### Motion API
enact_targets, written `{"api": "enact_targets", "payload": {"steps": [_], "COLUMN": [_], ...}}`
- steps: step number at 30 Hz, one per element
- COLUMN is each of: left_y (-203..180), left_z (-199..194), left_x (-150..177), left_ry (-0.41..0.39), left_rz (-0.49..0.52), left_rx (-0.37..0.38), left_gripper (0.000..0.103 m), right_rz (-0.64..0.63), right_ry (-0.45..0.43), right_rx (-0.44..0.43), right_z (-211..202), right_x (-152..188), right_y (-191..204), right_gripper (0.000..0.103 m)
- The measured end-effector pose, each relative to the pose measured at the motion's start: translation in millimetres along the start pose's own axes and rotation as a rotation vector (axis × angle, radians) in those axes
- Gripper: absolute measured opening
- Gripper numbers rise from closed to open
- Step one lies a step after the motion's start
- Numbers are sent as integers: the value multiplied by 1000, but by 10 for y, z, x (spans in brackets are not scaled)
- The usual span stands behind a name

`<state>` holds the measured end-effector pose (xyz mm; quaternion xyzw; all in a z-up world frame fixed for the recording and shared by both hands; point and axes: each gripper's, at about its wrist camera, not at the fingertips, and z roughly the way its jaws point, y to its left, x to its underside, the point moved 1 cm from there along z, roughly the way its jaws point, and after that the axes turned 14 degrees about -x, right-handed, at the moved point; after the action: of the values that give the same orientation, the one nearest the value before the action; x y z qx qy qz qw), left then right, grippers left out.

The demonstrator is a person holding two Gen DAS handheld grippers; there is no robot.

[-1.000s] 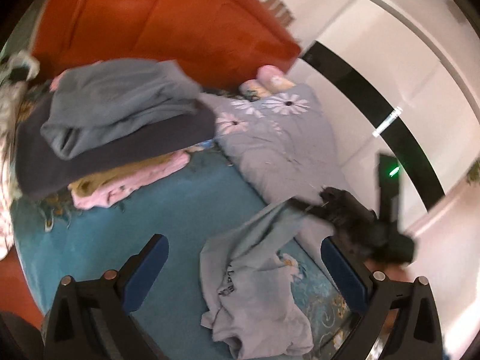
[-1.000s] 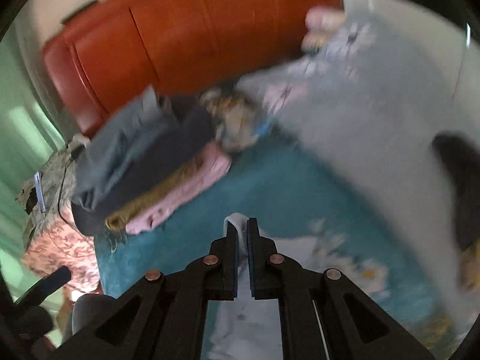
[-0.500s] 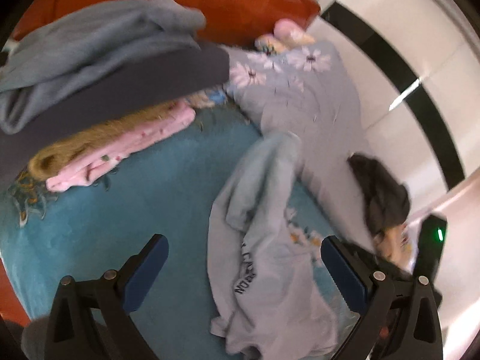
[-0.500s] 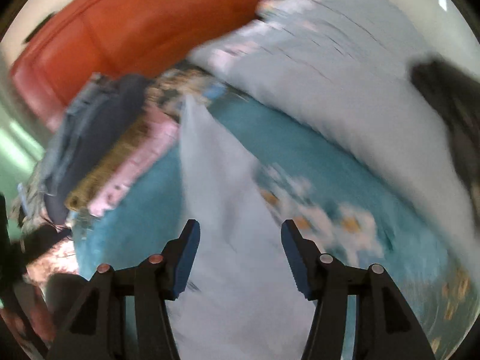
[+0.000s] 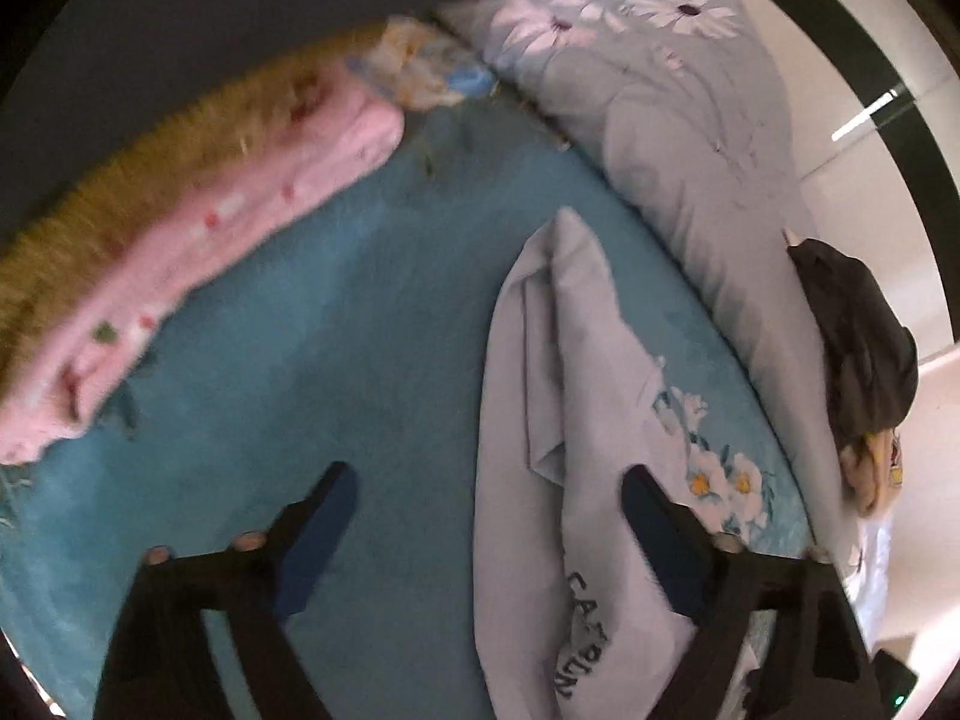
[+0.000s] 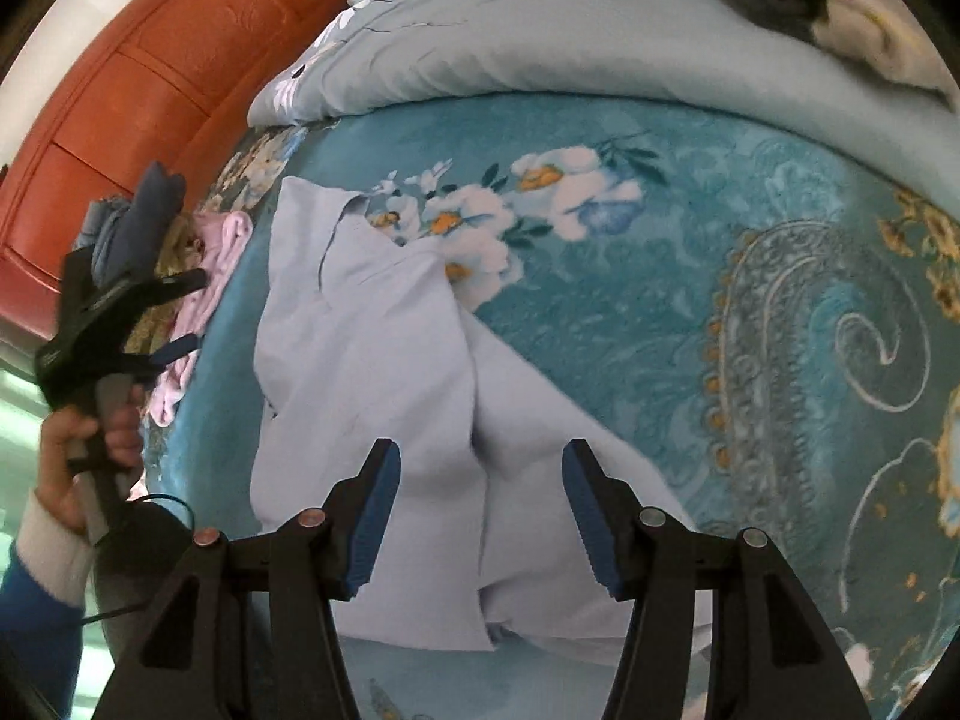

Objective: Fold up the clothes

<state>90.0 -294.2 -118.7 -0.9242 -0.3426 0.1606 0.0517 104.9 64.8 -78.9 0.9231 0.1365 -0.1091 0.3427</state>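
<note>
A pale lilac garment [image 5: 540, 420] with dark lettering lies loosely spread on the teal bedspread [image 5: 300, 360]. My left gripper [image 5: 489, 498] hovers low over the garment's left edge. Its jaws are closing; the cloth lies between them, and the pads do not press it. In the right wrist view the same garment [image 6: 372, 372] lies under my right gripper [image 6: 480, 480], which stands open just above a fold in the cloth. The left gripper [image 6: 174, 312] shows there at the left, held by a hand [image 6: 90, 438].
A pile of folded clothes, with pink [image 5: 210, 228], ochre and dark grey layers, sits at the left. A grey floral duvet [image 5: 690, 120] runs along the far side with a dark garment [image 5: 858, 336] on it. An orange-red headboard [image 6: 150, 78] stands behind.
My right gripper was shut on the garment's edge, then opened and let it drop flat. Both grippers came down close to the bed. The left jaws have narrowed.
</note>
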Motion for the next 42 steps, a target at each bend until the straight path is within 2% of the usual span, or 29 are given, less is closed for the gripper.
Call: {"api": "enact_targets", "payload": {"steps": [4,7,8,10,11,12,13,14,17,19,23,26,32,34,38,42], "left_y": [-68,-104,-109,-125,-139,-152,-152,-143,-126,-132,-94,-12,342,441,496,411], "left_z": [173,347,404,399,381,364,344,320,190,42,-328,-680,-1383,-1414,-1108,-811], "left_x": [-17,16,46,123,158,189,219,246,315,339,352,341,205,125,120,196], "left_ry": [27,87,111,92,84,90,96,98,78,42,-51,-137,-294,-296,-197,-124], "left_rz": [27,13,0,-20,-22,-19,-20,-24,-22,-5,2,-5,-59,-70,-82,-37], "left_rx": [-1,-4,-14,-50,-62,-65,-62,-56,-37,-34,-28,-51,-87,-117,-159,-222], "left_gripper": [72,59,52,48,38,19,8,2,1,1,1,1,1,1,1,1], "right_rz": [-6,-9,-8,3,15,24,33,40,48,27,-27,-79,-197,-220,-157,-104], "right_ry": [1,-12,-11,13,35,44,54,61,61,41,-24,-123,-320,-360,-227,1], "right_rx": [-3,-21,-36,-50,-49,-51,-54,-59,-102,-107,-105,-70,51,120,240,261], "right_z": [75,121,157,269,343,382,422,454,438,329,46,-363,-1325,-1592,-1400,-829], "right_x": [-19,-88,-126,-180,-190,-181,-171,-159,-87,-72,-100,-191,-372,-359,-219,297], "right_y": [30,61,77,100,101,114,126,143,249,319,445,514,642,578,151,-223], "right_gripper": [58,58,58,57,53,49,38,27,10,5,3,3,3,3,3,3]}}
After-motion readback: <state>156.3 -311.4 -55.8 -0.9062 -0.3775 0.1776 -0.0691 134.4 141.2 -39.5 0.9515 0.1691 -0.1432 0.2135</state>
